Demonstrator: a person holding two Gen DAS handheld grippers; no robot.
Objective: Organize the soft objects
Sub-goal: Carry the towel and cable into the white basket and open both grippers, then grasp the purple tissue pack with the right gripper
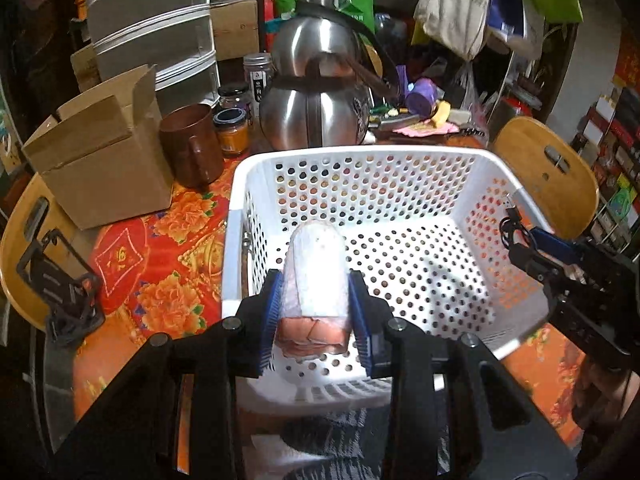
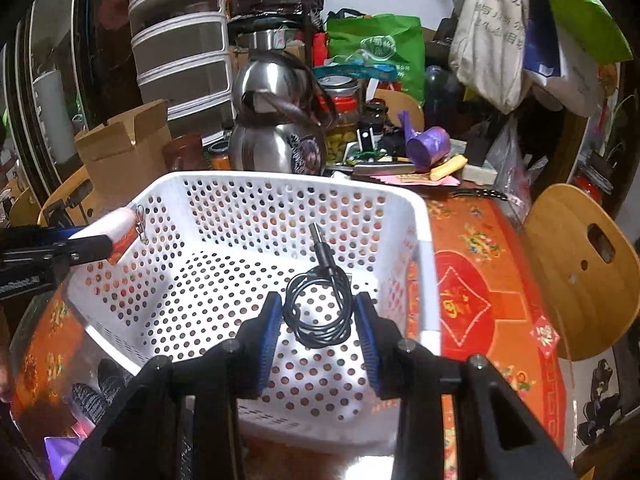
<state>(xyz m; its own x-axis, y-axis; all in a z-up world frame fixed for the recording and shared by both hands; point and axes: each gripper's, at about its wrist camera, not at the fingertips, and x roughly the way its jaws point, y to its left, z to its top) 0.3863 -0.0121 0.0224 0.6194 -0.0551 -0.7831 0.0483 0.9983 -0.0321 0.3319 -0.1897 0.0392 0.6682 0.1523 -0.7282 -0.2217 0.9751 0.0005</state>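
Left wrist: left gripper (image 1: 316, 300) jaws clamping white tissue pack (image 1: 316, 276), red-ended, over basket (image 1: 360, 156); right gripper (image 2: 318, 320) jaws gripping coiled black cable (image 2: 320, 312).

White perforated basket (image 1: 360, 160), red-orange floral tablecloth (image 1: 168, 264), black cable (image 2: 320, 312), blue gripper pads (image 1: 270, 312), white-and-red pack (image 1: 316, 276), silver kettle (image 1: 316, 92)

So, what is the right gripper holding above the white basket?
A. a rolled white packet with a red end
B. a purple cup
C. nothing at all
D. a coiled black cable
D: in the right wrist view the coiled black cable sits between the blue pads of the right gripper, above the white basket; the white packet is in the left gripper instead.
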